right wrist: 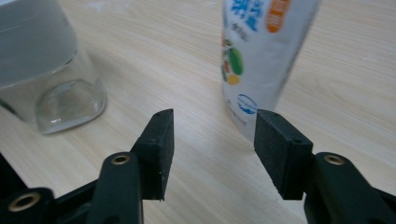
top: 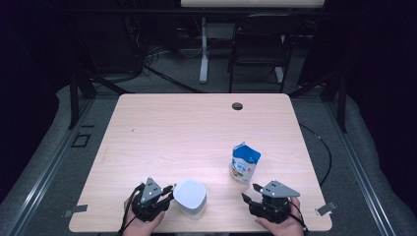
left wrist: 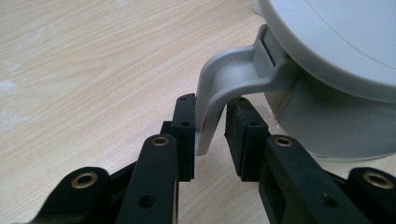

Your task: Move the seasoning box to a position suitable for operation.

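Left gripper [left wrist: 209, 140] jaws bracket the jug [top: 190, 196] handle [left wrist: 219, 93], seemingly touching, at table's 6 o'clock. Right gripper [right wrist: 212, 149] is wide, carton [right wrist: 261, 60] ahead ungrasped; pouring remains.

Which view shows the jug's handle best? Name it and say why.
The left gripper view: the grey handle shows close up between the left gripper's pads. In the high view the jug is small and its handle cannot be made out. The right gripper view shows the jug's clear base.
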`<state>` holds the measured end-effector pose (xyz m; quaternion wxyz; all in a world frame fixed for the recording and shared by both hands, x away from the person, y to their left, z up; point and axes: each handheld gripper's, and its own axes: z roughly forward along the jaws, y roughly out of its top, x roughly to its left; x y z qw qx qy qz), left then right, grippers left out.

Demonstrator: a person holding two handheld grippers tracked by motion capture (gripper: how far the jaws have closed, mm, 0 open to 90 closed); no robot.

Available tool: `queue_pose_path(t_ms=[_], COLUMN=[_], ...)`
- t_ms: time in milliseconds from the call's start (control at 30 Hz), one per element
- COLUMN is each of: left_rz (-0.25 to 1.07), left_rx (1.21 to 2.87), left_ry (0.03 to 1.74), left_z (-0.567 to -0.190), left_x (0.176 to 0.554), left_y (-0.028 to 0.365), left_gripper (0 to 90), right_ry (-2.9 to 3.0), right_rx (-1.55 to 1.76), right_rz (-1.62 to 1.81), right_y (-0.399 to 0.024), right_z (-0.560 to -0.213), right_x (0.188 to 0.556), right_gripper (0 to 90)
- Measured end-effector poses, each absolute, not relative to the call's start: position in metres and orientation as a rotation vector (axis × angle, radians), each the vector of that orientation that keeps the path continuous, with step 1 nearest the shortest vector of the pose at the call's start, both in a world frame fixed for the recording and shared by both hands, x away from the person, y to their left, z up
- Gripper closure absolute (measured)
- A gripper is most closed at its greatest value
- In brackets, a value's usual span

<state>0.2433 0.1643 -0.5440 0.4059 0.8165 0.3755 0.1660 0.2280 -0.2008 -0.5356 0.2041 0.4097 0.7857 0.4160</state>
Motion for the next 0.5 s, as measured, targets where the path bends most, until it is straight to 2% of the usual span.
queue_pose_path(t_ms=[500], left_rz=[0.371], left_rx=[2.046], left_ry=[0.928], left_z=[-0.539], left_x=[0.240], left_y=[0.175], left_gripper=[61.5], right_ry=[2.311], right_rx=[1.003], right_rz=[1.170], right_y=[-0.158], right_z=[-0.539], right_x=[0.218], right_gripper=[47.1])
